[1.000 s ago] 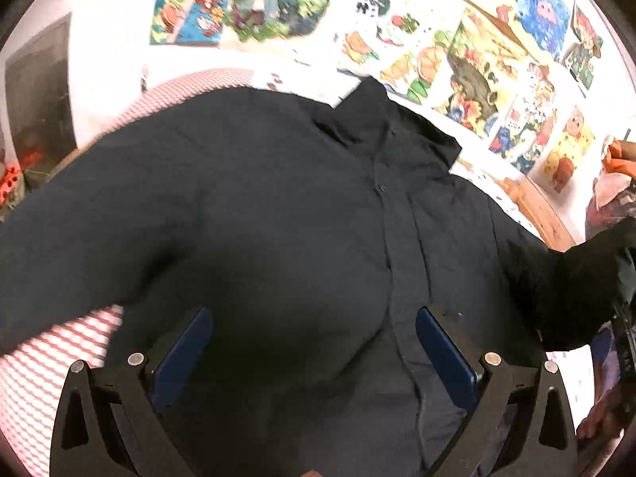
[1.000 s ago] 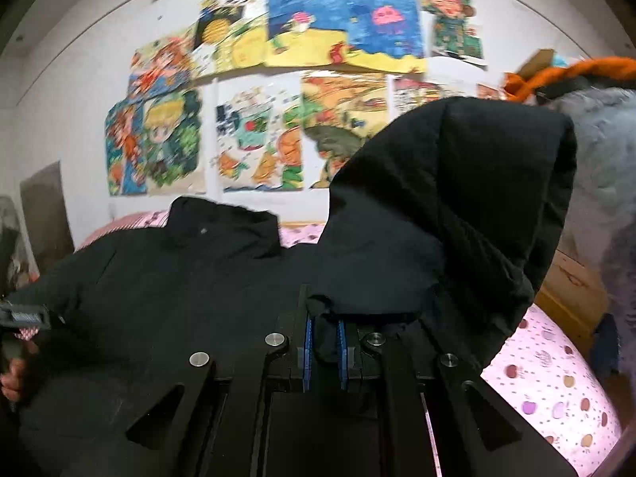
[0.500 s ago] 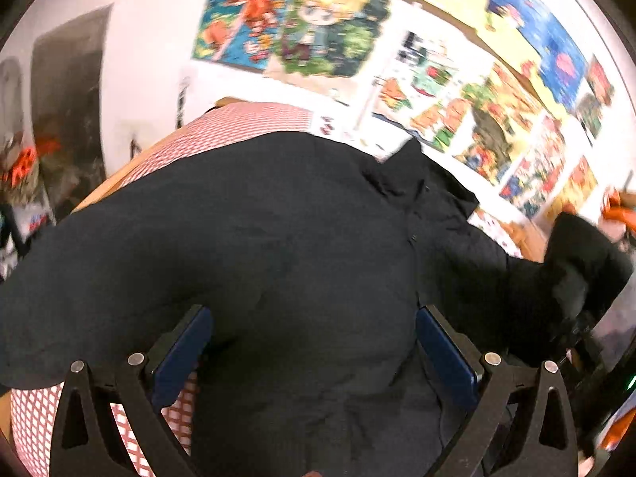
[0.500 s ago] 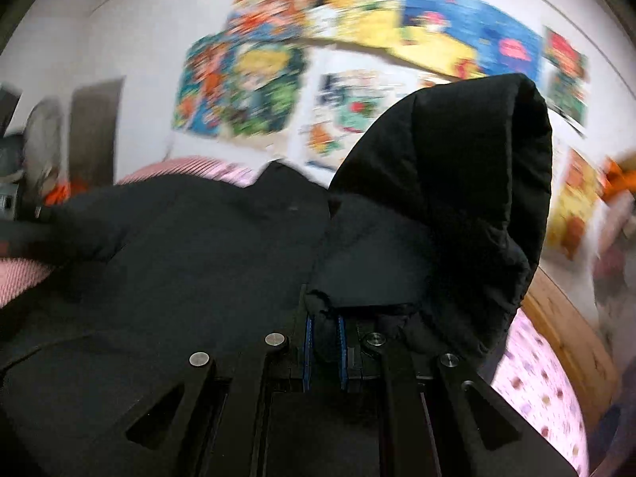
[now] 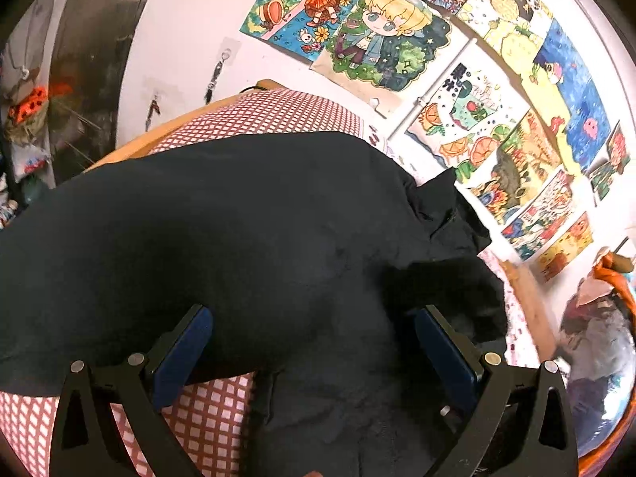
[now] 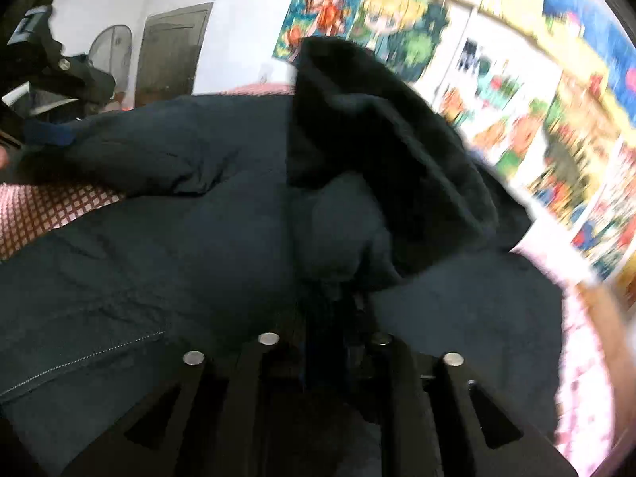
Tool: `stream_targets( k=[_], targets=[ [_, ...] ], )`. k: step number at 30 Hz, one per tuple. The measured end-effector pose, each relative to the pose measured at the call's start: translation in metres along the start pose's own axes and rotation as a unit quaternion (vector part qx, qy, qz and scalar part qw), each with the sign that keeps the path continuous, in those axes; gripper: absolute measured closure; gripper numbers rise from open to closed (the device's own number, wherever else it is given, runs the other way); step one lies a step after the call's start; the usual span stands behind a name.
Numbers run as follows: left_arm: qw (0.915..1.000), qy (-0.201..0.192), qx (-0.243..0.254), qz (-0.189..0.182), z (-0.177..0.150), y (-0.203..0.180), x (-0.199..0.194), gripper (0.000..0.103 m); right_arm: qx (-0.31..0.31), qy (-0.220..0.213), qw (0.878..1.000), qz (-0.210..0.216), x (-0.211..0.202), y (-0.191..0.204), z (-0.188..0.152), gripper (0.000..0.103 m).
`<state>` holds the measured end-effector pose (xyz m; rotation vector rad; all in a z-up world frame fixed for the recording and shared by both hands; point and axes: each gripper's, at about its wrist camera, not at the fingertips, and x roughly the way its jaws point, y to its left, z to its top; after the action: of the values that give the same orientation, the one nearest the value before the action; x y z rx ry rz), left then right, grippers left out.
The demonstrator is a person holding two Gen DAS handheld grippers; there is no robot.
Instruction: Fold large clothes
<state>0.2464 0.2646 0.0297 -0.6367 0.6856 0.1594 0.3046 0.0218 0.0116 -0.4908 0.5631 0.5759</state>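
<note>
The right gripper (image 6: 326, 342), jaws just opening around the sleeve (image 6: 381, 151), is laying it across the coat (image 5: 238, 230); the left gripper (image 5: 314, 342), wide open and empty, next needs a grip on the sleeve ahead.

Ahead of the left gripper, colourful cartoon drawings (image 5: 391, 28) cover the white wall (image 5: 190, 20), above a red-checked bedsheet (image 5: 278, 113); a dark doorway (image 5: 95, 63) stands far left.
</note>
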Motion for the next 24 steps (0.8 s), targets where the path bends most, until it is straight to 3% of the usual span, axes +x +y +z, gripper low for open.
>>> stream_targets(
  k=[1, 3, 5, 8, 11, 15, 19, 22, 24],
  targets=[
    [1.0, 0.0, 0.001, -0.003, 0.0, 0.001, 0.0, 0.0, 0.008, 0.004, 1.0, 0.017, 0.0, -0.001, -0.004, 0.076],
    [0.9999, -0.003, 0.008, -0.013, -0.001, -0.003, 0.002, 0.0, 0.023, -0.002, 0.999, 0.046, -0.008, -0.005, -0.01, 0.047],
    [0.9997, -0.005, 0.015, -0.021, -0.001, -0.006, 0.002, 0.0, 0.046, -0.015, 0.996, 0.071, -0.021, -0.011, -0.015, 0.035],
    [0.999, -0.002, 0.039, -0.021, -0.004, -0.017, 0.009, 0.0, 0.077, -0.025, 0.99, 0.114, -0.044, -0.023, -0.029, 0.035],
    [0.9973, 0.005, 0.072, 0.01, -0.012, -0.032, 0.021, 0.0, 0.102, -0.029, 0.99, 0.095, -0.055, -0.047, -0.046, 0.035],
    [0.9892, 0.034, 0.117, 0.081, -0.021, -0.051, 0.048, 0.0, 0.165, 0.008, 0.986, 0.038, -0.023, -0.095, -0.061, 0.035],
    [0.9762, 0.064, 0.154, 0.138, -0.029, -0.062, 0.073, 0.0, 0.224, 0.083, 0.97, 0.04, 0.024, -0.115, -0.076, 0.035],
    [0.9668, 0.088, 0.169, 0.171, -0.036, -0.062, 0.089, 0.0, 0.237, 0.105, 0.965, 0.048, 0.042, -0.113, -0.088, 0.03],
    [0.9669, 0.088, 0.168, 0.17, -0.039, -0.058, 0.091, 0.0, 0.23, 0.112, 0.966, 0.04, 0.047, -0.106, -0.093, 0.024]
  ],
)
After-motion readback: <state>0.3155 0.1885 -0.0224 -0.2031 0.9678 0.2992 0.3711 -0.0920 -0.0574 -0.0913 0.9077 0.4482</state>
